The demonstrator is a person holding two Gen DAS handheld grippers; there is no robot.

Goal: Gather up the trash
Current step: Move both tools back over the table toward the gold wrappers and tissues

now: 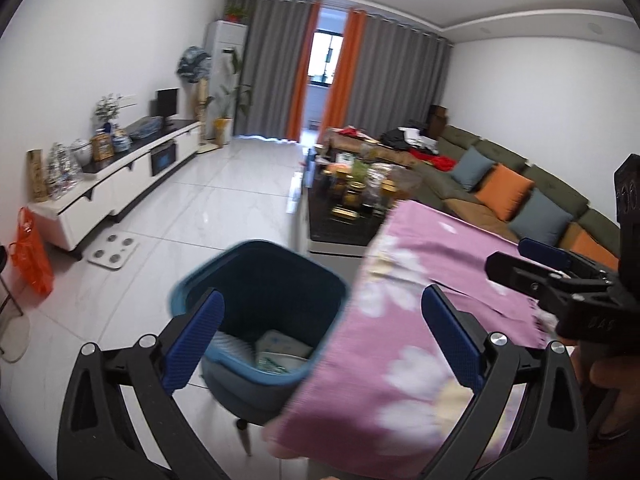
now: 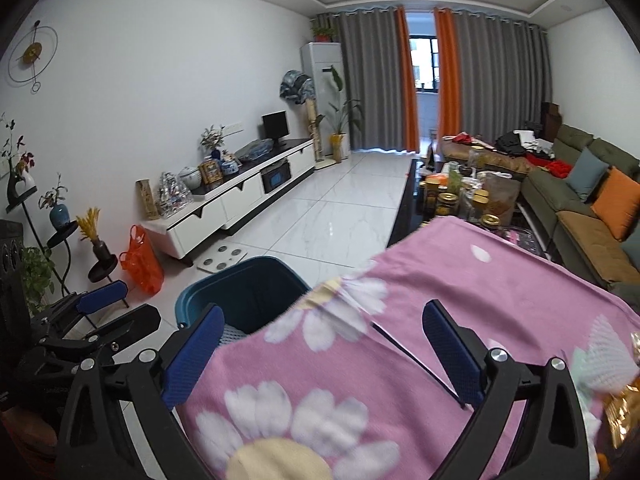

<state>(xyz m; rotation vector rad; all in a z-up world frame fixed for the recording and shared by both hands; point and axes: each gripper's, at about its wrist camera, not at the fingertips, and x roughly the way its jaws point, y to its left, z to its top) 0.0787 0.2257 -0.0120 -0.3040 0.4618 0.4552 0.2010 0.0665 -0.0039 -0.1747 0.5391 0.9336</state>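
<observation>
A dark blue trash bin stands on the white floor beside a table with a pink flowered cloth. Wrappers and white paper lie at its bottom. My left gripper is open and empty, hovering over the bin's right rim and the cloth edge. In the right wrist view my right gripper is open and empty above the cloth, with the bin just left of it. White foam netting and a shiny gold wrapper lie on the cloth at the far right.
A dark coffee table crowded with jars stands beyond the cloth. A green sofa with cushions runs along the right. A white TV cabinet, an orange plastic bag and a bathroom scale are on the left.
</observation>
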